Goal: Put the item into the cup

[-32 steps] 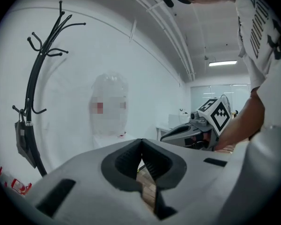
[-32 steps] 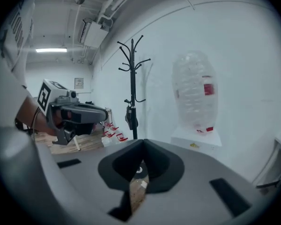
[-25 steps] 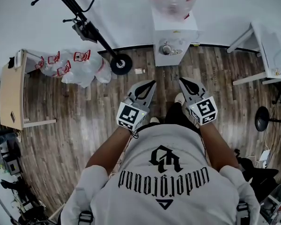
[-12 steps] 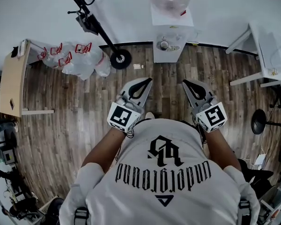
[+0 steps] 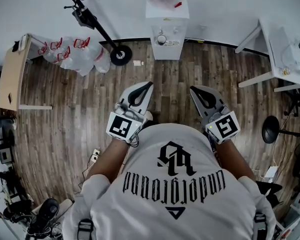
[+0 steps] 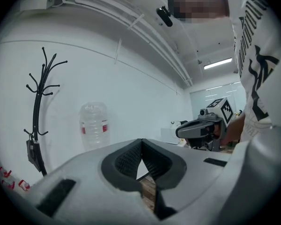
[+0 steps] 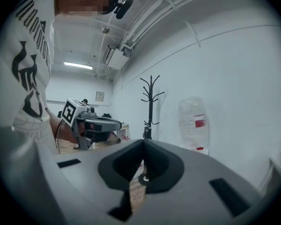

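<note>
We are standing on the wooden floor (image 5: pixel 65 114) facing a white wall, with the left gripper (image 5: pixel 148 85) and the right gripper (image 5: pixel 193 89) held out side by side in front of our chest, both pointing roughly level. In the left gripper view the two dark pads meet at the tip with nothing between them. The right gripper view shows the same: jaws closed together and empty. Neither the item nor the cup shows in any view, so we cannot say where they lie. Ahead of us are a water dispenser (image 5: pixel 166 34) with its bottle (image 6: pixel 94 125) against the wall, a coat stand (image 6: pixel 37 107) to its left, some plastic bags (image 5: pixel 75 59), a wooden table (image 5: pixel 12 79) at the left edge and a white table (image 5: pixel 277 44) at the right.

We judge that the task proper has not begun: nothing is picked up and no reach is under way. The next move, as we see it, calls for finding the item and the cup first, perhaps by turning toward one of the tables, then opening one pair of jaws to close on the item while the other gripper stays free to steady the cup
</note>
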Demonstrator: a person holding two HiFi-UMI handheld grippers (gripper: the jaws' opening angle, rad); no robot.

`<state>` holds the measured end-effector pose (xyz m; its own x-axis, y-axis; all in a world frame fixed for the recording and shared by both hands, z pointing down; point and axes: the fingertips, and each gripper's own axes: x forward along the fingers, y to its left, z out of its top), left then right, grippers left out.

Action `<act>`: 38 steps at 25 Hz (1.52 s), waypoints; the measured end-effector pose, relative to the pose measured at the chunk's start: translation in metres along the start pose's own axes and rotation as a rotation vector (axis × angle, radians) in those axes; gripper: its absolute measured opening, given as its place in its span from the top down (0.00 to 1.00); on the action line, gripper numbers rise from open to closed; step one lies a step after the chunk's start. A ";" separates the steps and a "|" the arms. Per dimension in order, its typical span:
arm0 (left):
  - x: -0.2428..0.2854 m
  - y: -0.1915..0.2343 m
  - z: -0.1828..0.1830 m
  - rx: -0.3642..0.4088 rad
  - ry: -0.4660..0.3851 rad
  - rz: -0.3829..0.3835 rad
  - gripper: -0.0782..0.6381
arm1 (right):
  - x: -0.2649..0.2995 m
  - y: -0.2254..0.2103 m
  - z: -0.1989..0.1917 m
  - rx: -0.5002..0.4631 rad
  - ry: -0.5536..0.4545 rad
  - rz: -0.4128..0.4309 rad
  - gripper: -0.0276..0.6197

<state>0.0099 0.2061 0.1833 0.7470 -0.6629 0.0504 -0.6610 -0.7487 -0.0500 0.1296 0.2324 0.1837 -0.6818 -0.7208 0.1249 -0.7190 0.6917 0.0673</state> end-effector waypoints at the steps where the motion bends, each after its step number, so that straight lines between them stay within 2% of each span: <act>1: 0.003 -0.011 0.000 0.007 -0.001 0.005 0.88 | -0.011 -0.001 -0.001 0.001 -0.003 0.006 0.95; 3: 0.006 -0.032 -0.001 0.018 0.001 0.015 0.88 | -0.033 -0.002 -0.004 0.004 -0.010 0.018 0.95; 7: 0.004 -0.072 0.000 -0.011 0.029 0.035 0.88 | -0.066 0.002 -0.007 0.008 -0.028 0.043 0.95; 11: -0.004 -0.096 0.000 0.017 0.022 0.047 0.88 | -0.093 0.010 -0.009 0.036 -0.023 0.049 0.95; 14: -0.015 -0.110 0.000 -0.003 0.043 0.057 0.88 | -0.108 0.017 -0.011 0.022 -0.043 0.052 0.95; 24: -0.048 -0.129 0.004 0.024 0.044 0.069 0.88 | -0.137 0.043 -0.005 0.008 -0.059 0.043 0.95; 38: -0.067 -0.141 0.008 0.014 0.012 0.068 0.88 | -0.148 0.059 -0.005 0.002 -0.059 0.044 0.95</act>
<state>0.0537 0.3565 0.1789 0.6993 -0.7125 0.0580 -0.7093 -0.7017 -0.0679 0.1884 0.3806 0.1739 -0.7198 -0.6907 0.0690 -0.6881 0.7231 0.0608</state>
